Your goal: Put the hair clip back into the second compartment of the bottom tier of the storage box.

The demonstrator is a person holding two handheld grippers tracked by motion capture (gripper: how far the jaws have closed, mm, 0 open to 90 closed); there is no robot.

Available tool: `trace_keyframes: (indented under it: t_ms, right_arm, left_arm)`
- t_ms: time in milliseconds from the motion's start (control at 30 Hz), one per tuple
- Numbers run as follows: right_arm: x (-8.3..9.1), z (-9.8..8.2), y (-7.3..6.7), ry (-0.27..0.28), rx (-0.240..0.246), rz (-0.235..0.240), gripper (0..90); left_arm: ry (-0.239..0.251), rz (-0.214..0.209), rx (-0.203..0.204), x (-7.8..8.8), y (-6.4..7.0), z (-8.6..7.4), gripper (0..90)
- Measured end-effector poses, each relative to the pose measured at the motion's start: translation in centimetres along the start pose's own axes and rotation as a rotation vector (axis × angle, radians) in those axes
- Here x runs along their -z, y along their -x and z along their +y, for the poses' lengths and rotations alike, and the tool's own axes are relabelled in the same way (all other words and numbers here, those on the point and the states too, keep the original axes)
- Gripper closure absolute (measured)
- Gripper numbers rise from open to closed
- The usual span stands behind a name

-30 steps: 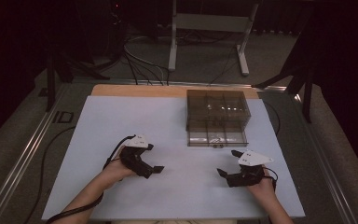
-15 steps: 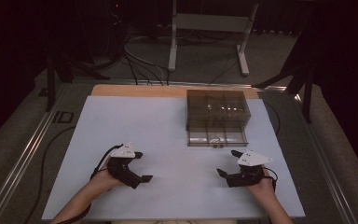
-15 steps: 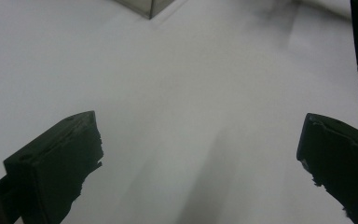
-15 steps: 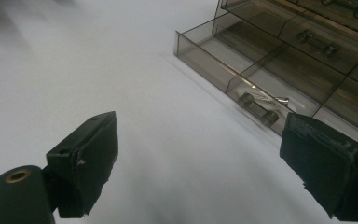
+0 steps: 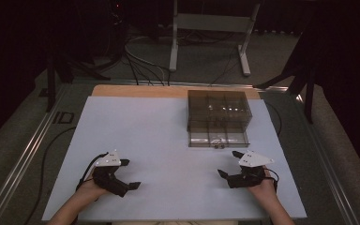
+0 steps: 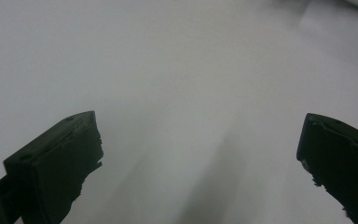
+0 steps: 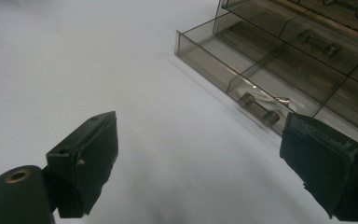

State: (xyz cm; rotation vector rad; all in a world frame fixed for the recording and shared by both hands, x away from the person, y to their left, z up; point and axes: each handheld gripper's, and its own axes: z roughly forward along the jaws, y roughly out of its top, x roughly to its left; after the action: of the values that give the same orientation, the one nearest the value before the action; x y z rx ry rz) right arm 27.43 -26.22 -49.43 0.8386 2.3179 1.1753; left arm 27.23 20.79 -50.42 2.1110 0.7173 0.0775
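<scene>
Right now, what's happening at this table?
A person holds a two-jaw gripper in each hand over a white table. The left gripper and the right gripper are both open and hold nothing. The right one points toward a smoky clear compartment box at the far right; a small metal part lies in a near compartment. Nothing has been picked up.

We see a large white flat table sheet [image 5: 159, 140] across centre frame, w/ a thin light-wood table edge [image 5: 136, 91] along its far side. Top centre: grey metal frame stand [image 5: 211, 21]. Upper left: loose black floor cables [image 5: 140, 61]. Left edge: silver metal rail [image 5: 23, 159].
</scene>
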Motion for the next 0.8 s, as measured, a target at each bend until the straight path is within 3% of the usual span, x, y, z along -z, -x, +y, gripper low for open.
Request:
trace_keyframes:
  t_ms: [233, 467, 800]
  right_arm:
    - [0.0, -0.1, 0.0, -0.005, 0.001, 0.000, 11.6]
    - [-0.1, -0.2, 0.1, -0.013, 0.007, 0.002, 11.6]
    - [-0.3, -0.1, 0.0, -0.014, 0.017, 0.011, 11.7]
  left_arm:
    - [0.030, 0.007, 0.013, 0.8, -0.3, -0.7, 0.0]
    - [0.029, 0.023, -0.002, 0.8, -0.4, -0.8, 0.0]
    - [0.040, 0.018, 0.010, 0.9, -0.5, -1.1, 0.0]
